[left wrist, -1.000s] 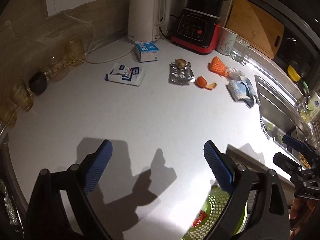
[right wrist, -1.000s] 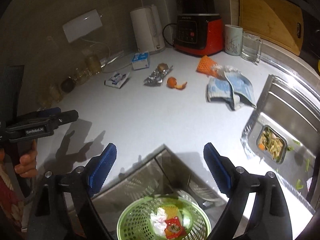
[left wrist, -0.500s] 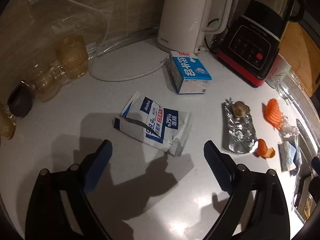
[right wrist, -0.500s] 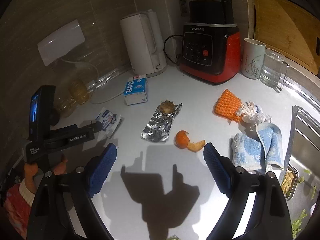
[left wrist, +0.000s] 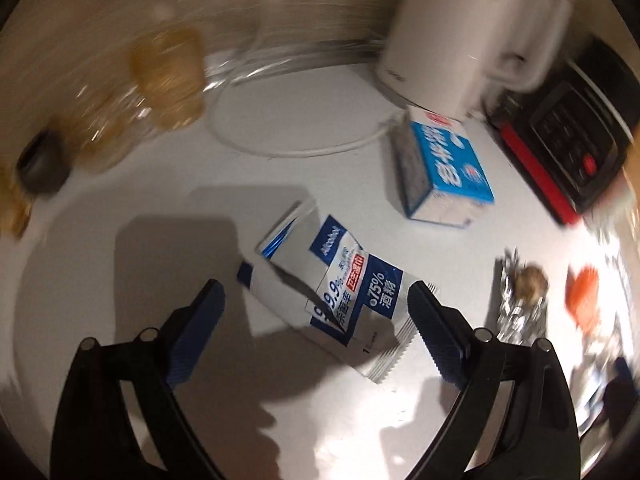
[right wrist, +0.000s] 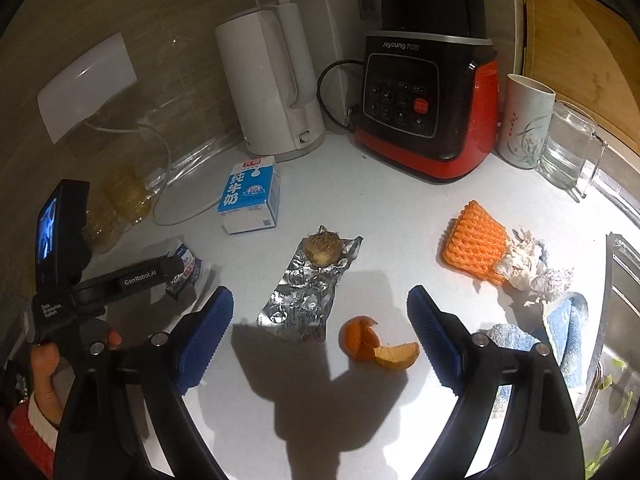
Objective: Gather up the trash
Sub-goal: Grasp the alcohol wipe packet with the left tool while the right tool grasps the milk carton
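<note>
progress: looks like early days. nothing is held in either gripper and the counter (right wrist: 280, 392) has lots of litter on it
left to grab: wipes packet (left wrist: 340, 292), milk carton (right wrist: 250, 200), foil wrapper (right wrist: 308, 296) with some brownish lump on it, orange peel (right wrist: 372, 346), orange foam net (right wrist: 474, 246), crumpled tissue (right wrist: 524, 266). all lying apart from each other except the tissue, which touches the net
bin: can't see one in either view, so no idea what's already in it
left gripper (left wrist: 316, 328): jaws spread wide, empty, tipped down over the wipes packet. the packet's near corner sits between the blue pads (left wrist: 434, 336), but whether they touch it i can't tell. view is motion-blurred
right gripper (right wrist: 320, 332): also wide open and empty, hovering above the counter with the foil and peel roughly between its fingers, not touching either
hand: in the right view you can see a hand (right wrist: 44, 364) wrapped round the left tool's handle, low at the left edge
my guess: wipes packet goes first, it's flat so pinching an edge might be fiddly
not trash i'd say: kettle (right wrist: 272, 80), blender (right wrist: 428, 100), mug (right wrist: 526, 120)
</note>
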`<state>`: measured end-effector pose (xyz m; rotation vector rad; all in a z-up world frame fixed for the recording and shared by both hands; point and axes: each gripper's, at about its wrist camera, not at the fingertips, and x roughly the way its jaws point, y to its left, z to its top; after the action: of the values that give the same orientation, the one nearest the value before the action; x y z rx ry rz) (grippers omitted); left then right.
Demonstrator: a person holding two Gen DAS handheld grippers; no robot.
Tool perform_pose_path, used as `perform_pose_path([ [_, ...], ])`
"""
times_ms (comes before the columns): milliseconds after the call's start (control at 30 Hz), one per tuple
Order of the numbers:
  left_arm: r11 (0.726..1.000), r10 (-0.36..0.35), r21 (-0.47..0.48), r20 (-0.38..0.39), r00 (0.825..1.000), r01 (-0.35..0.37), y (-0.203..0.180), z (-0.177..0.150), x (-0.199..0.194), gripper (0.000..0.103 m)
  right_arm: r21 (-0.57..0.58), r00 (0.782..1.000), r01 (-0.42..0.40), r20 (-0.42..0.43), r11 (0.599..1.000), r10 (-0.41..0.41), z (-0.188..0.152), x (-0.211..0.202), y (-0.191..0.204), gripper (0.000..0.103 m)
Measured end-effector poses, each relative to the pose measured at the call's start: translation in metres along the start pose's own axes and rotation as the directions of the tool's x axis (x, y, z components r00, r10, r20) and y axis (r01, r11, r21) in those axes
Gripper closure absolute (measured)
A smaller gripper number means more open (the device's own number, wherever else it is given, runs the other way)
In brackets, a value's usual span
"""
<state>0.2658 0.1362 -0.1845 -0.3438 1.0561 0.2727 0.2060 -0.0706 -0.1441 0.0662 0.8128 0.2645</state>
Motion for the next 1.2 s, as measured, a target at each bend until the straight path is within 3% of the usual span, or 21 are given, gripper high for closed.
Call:
perform_pose_path([
  [100,0.994,0.026,-0.105,-0.053,0.998,-0.031,-0.005,0.004,0.004,0.014,0.007,1.000,-0.011,-0.006,1.000,0.011,0.002,0.007,-0.003,0.015],
  [333,0.956,0.157,-0.229,-0.131,0.979,-0.184,-0.025,0.012,0.033,0.014,0.004,1.000,-0.021,-0.014,1.000,0.021,0.006,0.011,-0.010,0.015],
  [467,0.930,0.211,-0.268,-0.167,0.963,-0.251,-0.025,0.012,0.047,0.014,-0.013,1.000,-0.017,-0.006,1.000,0.017,0.013,0.011,-0.012,0.015],
  [600,0.920,0.251,-0.270,-0.147,0.957,-0.282,-0.027,0.012,0.048,0.019,-0.024,1.000,-0.018,0.005,1.000,0.018,0.021,0.012,-0.011,0.015],
  [633,0.920,0.254,-0.272,-0.136,0.958,-0.282,-0.027,0.012,0.047,0.022,-0.026,1.000,-0.019,0.006,0.999,0.019,0.023,0.013,-0.011,0.015],
  [700,0.922,0.255,-0.269,-0.114,0.960,-0.277,-0.029,0.014,0.043,0.045,-0.033,1.000,-0.021,0.006,0.999,0.021,0.025,0.015,-0.009,0.015],
  [800,0.938,0.222,-0.251,-0.088,0.971,-0.237,-0.024,0.017,0.039,0.066,-0.044,1.000,-0.026,0.004,0.999,0.026,0.029,0.019,-0.004,0.015],
  [967,0.970,0.142,-0.195,-0.048,0.989,-0.149,-0.010,0.021,0.035,0.080,-0.088,0.999,-0.047,-0.002,0.995,0.047,0.043,0.035,0.018,0.015],
  [1100,0.984,0.092,-0.151,-0.023,0.996,-0.094,0.006,0.020,0.028,0.082,-0.138,0.996,-0.087,-0.023,0.987,0.085,0.062,0.064,0.050,0.015],
  [1200,0.988,0.096,-0.122,0.007,0.995,-0.095,0.022,0.020,0.022,0.082,-0.183,0.995,-0.090,-0.050,0.979,0.083,0.075,0.097,0.078,0.015],
])
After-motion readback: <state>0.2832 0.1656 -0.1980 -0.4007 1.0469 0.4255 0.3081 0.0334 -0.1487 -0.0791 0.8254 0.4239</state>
